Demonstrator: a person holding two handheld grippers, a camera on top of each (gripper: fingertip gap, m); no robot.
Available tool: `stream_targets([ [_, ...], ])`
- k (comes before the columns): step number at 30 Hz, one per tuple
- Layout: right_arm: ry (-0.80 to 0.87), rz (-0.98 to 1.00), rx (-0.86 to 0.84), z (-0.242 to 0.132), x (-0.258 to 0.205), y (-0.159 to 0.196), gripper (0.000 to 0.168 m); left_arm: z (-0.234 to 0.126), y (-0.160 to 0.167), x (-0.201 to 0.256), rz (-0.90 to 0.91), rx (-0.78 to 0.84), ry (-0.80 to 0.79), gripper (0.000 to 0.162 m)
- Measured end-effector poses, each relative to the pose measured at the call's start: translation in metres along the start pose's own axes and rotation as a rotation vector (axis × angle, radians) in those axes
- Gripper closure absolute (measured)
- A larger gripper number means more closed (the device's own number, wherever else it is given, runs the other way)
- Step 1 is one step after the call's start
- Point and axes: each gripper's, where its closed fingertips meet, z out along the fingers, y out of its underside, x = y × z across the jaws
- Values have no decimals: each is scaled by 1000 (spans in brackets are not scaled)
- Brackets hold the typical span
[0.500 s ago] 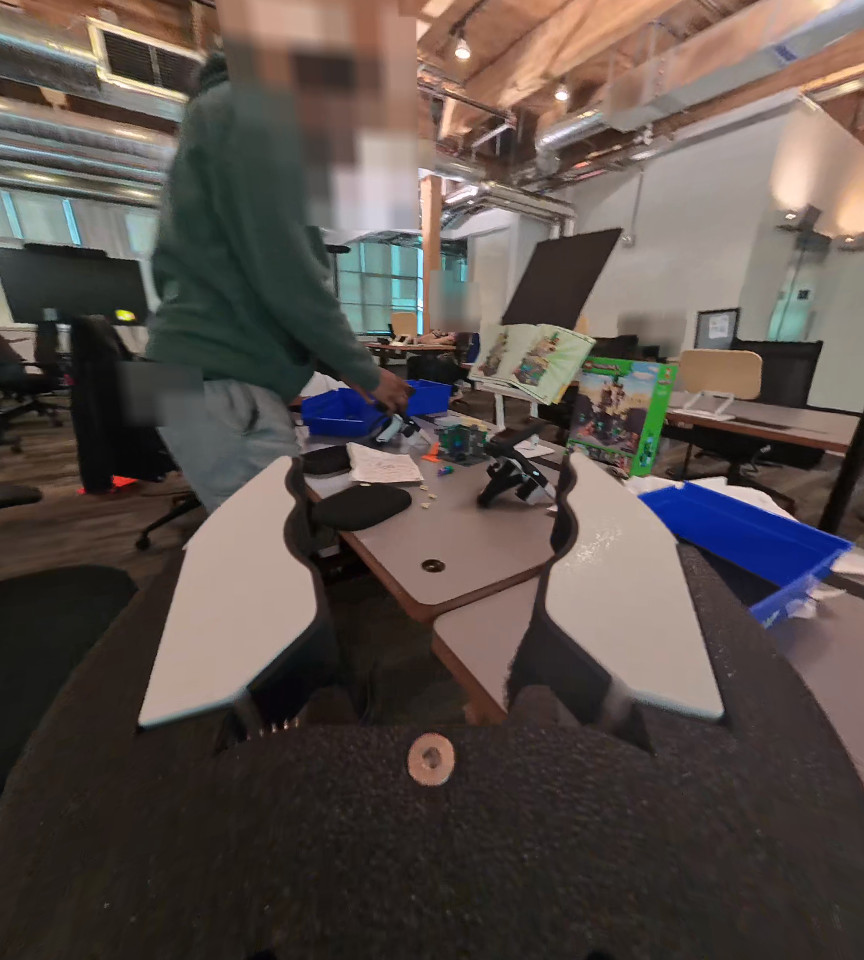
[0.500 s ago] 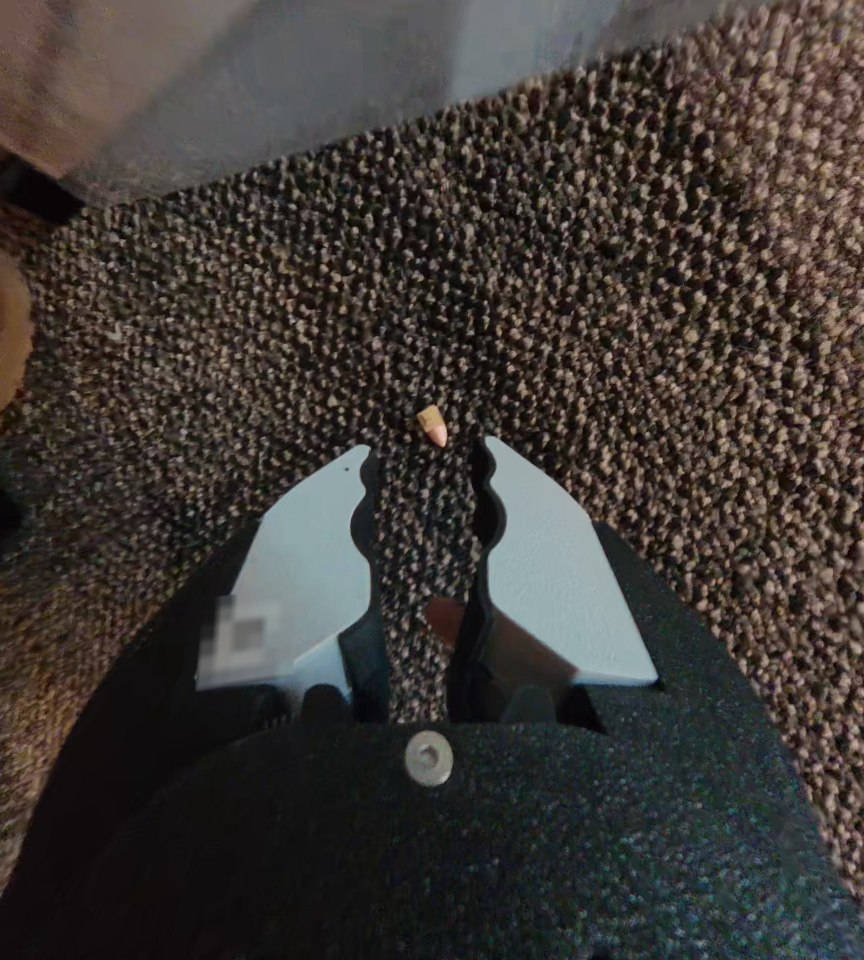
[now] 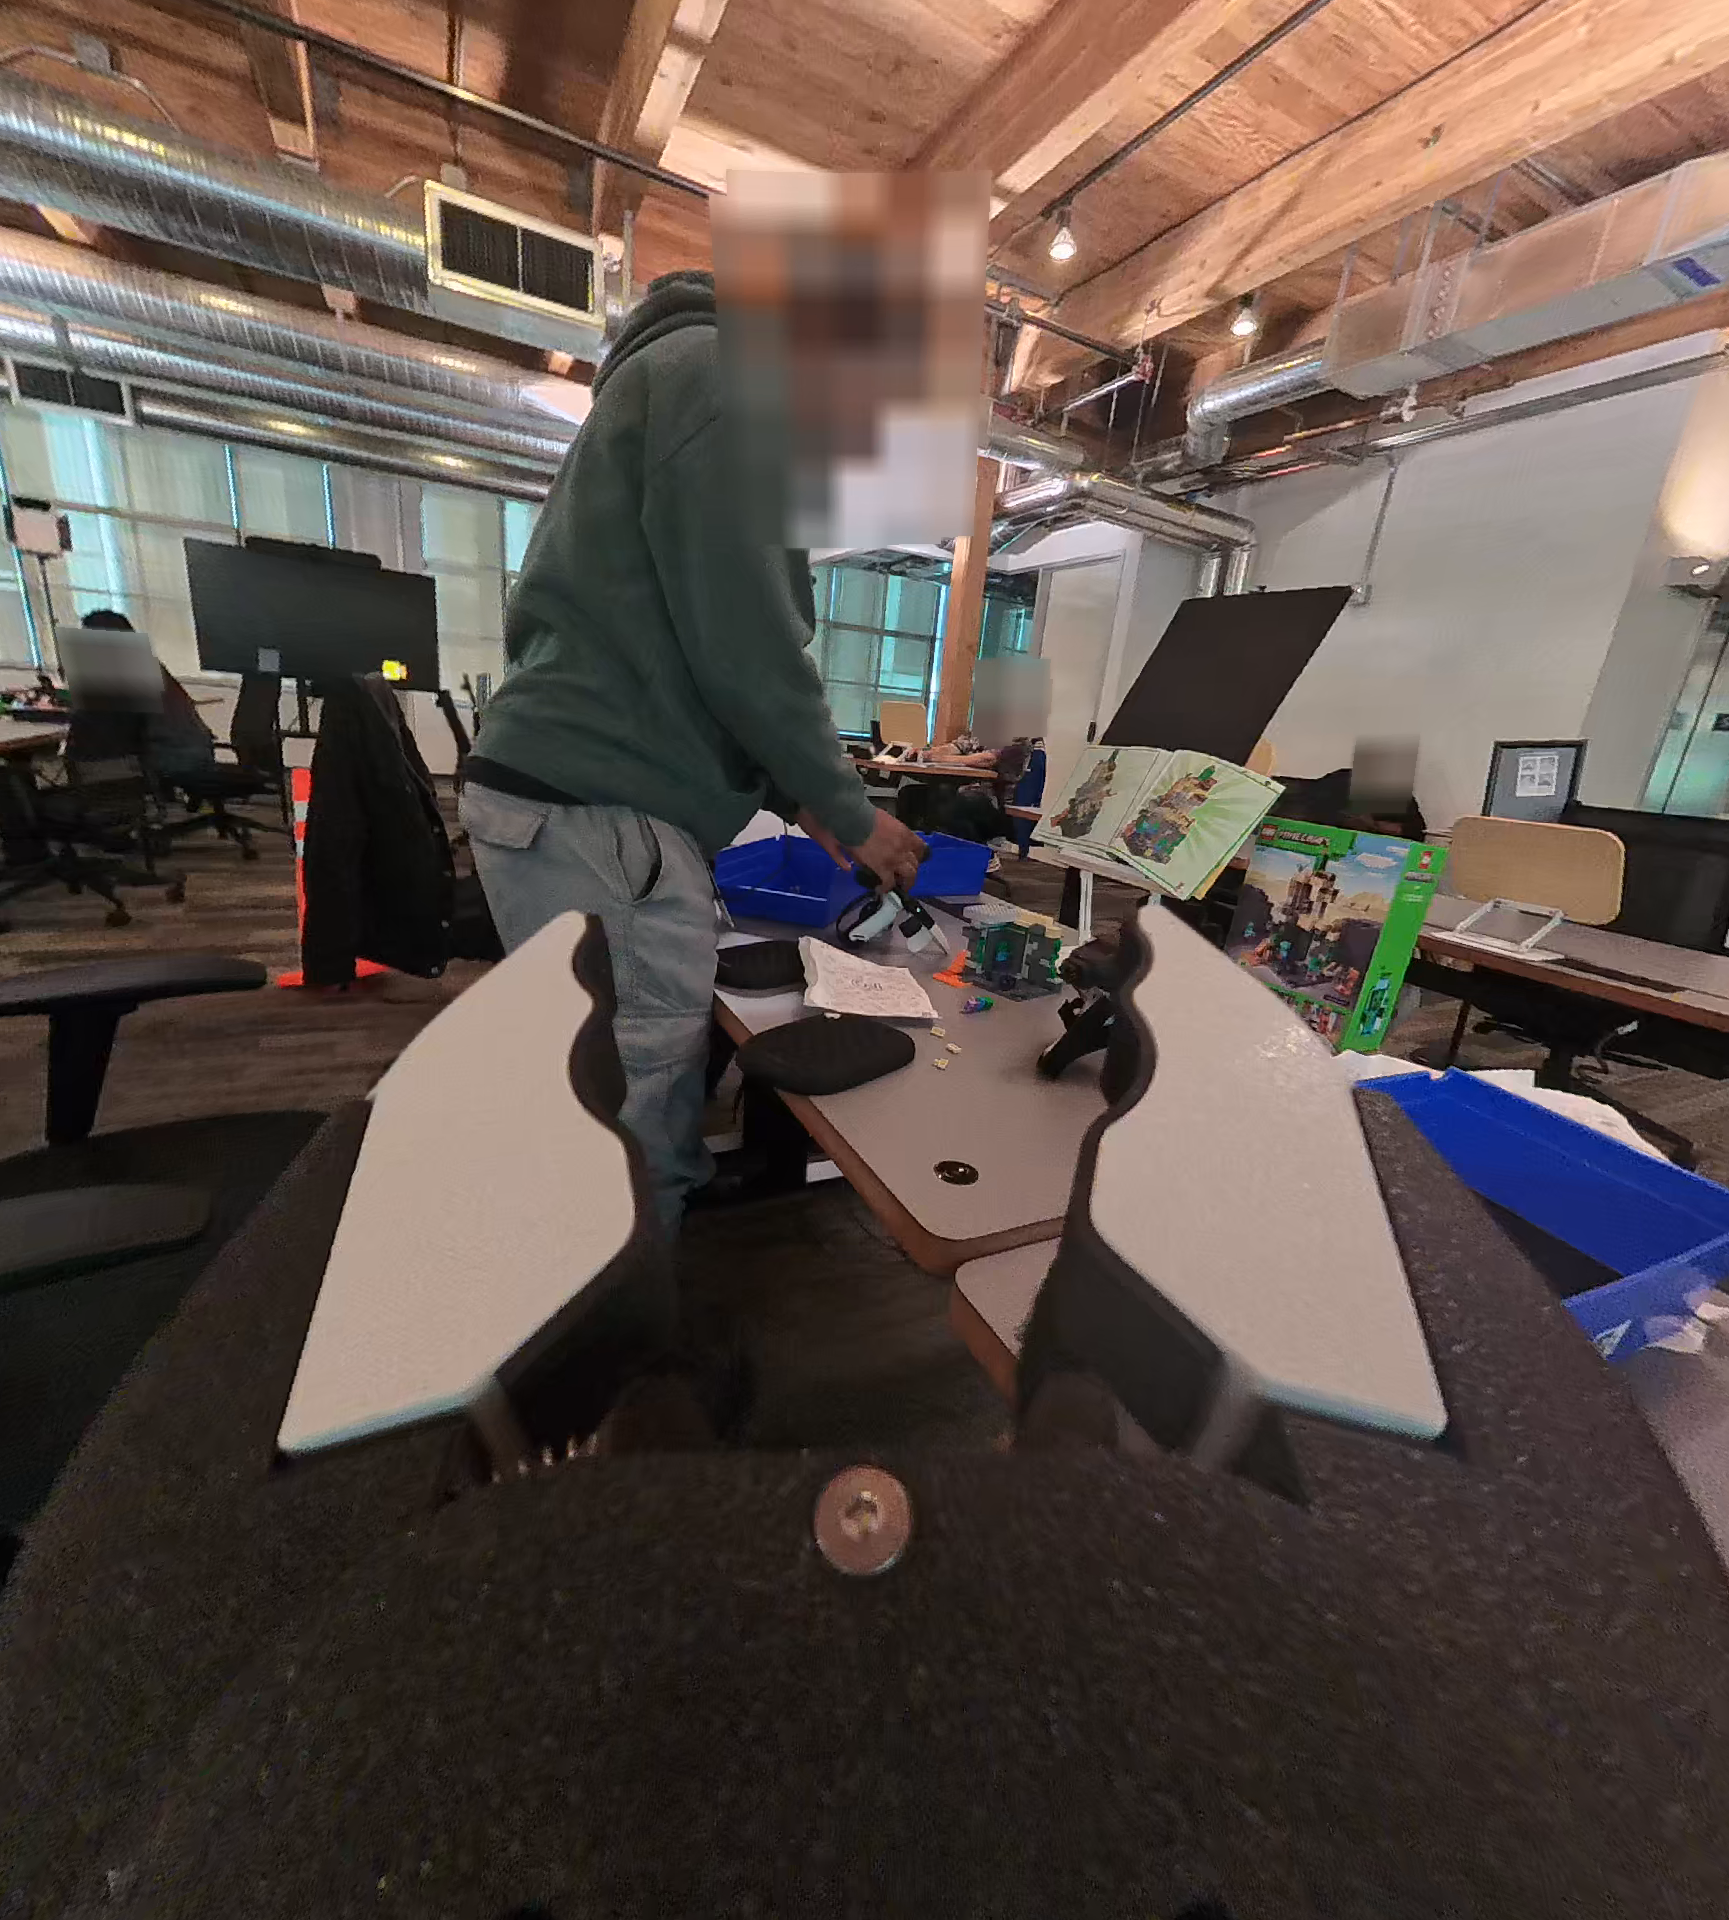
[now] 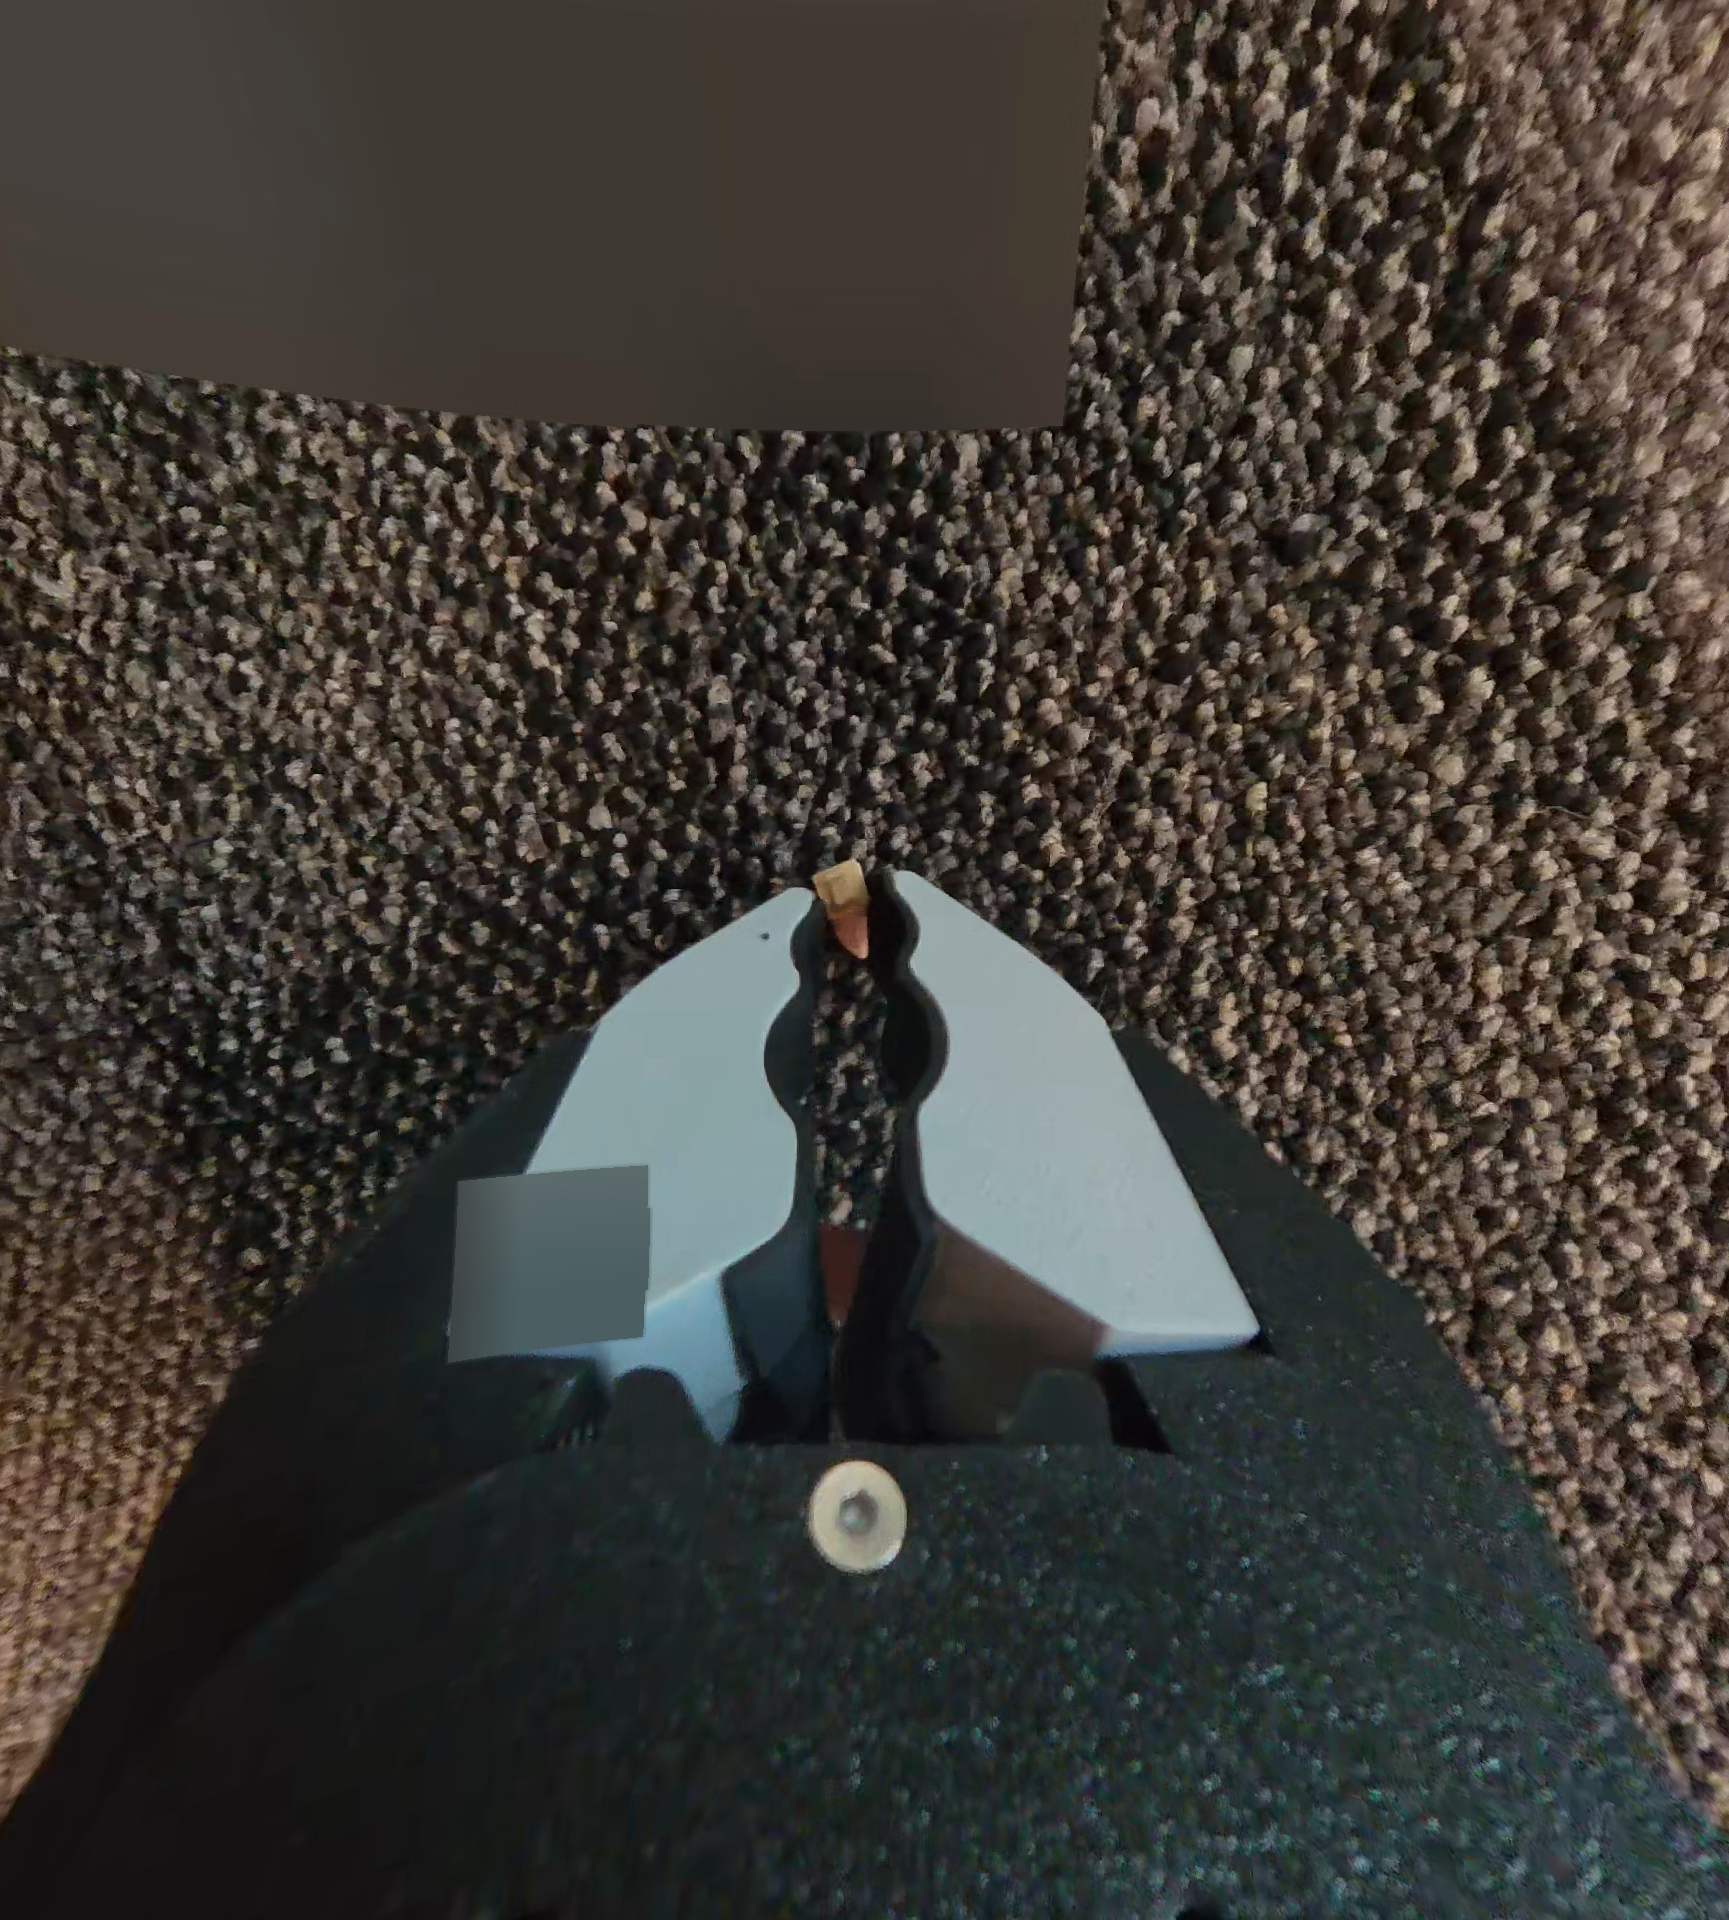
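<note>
Your right gripper (image 4: 847,902) points down at the speckled carpet (image 4: 1359,727), its tips pinched on a tiny tan piece (image 4: 844,914) held at the very ends of the fingers, just over the pile. Your left gripper (image 3: 860,956) hangs wide and empty, facing a grey table (image 3: 943,1143) and a person (image 3: 652,675) beyond. The piece looks light, hard and slick; with so little caught, it could squirt out, so grip its flat sides squarely.
</note>
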Motion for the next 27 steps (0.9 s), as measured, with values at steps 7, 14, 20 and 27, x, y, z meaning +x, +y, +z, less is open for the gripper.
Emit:
stream_targets([
  [7,-91,267,194,-65,-19,-38,161,36,17,46,136,145,114,71],
  [14,-267,-40,419,-286,-88,-107,161,61,64,153,212,240,450,86],
  [20,-211,-303,823,-532,-115,-216,161,26,105,269,268,266,891,142],
  [27,-316,-781,1199,-755,-298,-313,161,-94,83,378,32,380,1613,148],
])
